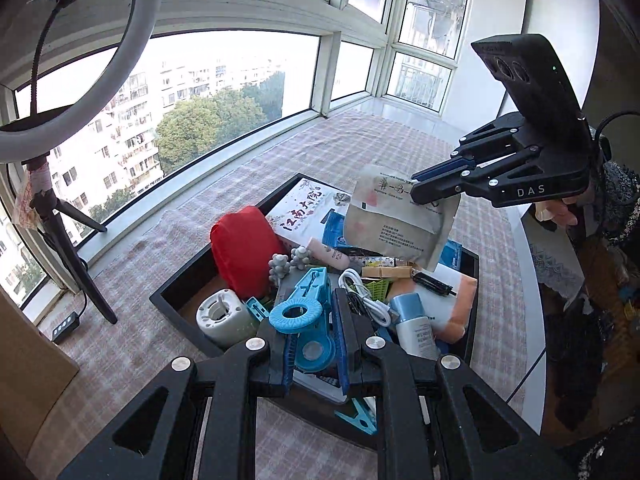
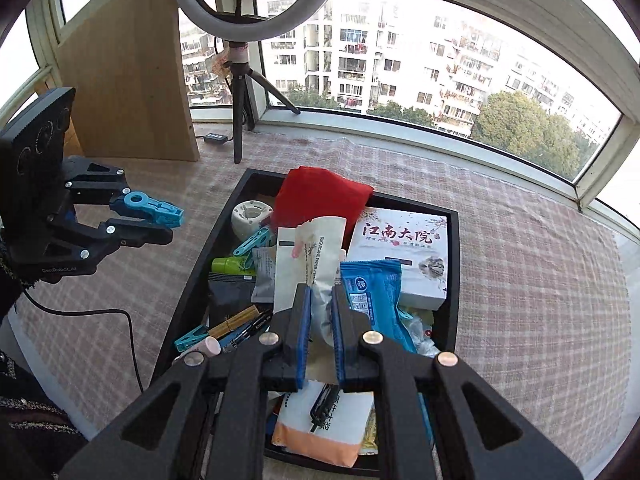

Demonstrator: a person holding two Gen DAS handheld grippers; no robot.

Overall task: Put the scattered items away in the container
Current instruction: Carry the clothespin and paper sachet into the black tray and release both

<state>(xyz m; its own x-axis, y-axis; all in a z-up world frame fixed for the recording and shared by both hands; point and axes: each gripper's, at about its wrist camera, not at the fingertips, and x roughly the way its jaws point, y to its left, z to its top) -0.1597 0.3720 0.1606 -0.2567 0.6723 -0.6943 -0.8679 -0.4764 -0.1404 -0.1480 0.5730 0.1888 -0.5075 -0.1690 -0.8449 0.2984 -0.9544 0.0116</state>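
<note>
A black tray (image 1: 172, 286) (image 2: 454, 264) sits on the checked tablecloth, filled with several items: a red pouch (image 1: 244, 250) (image 2: 320, 196), a white box (image 2: 404, 252), a blue wipes pack (image 2: 372, 288), pegs and a cable. My left gripper (image 1: 312, 344) (image 2: 170, 224) is shut on a blue clothes peg (image 1: 306, 312) (image 2: 154, 206), held above the tray's near edge. My right gripper (image 2: 320, 336) (image 1: 414, 188) is shut on a beige paper packet (image 2: 320, 264) (image 1: 396, 220), held above the tray.
A ring light on a tripod (image 1: 64, 232) (image 2: 240, 92) stands by the window with a power strip (image 2: 216, 138) beside it. A wooden board (image 2: 132, 92) leans at the left. The checked cloth (image 2: 540, 280) surrounds the tray.
</note>
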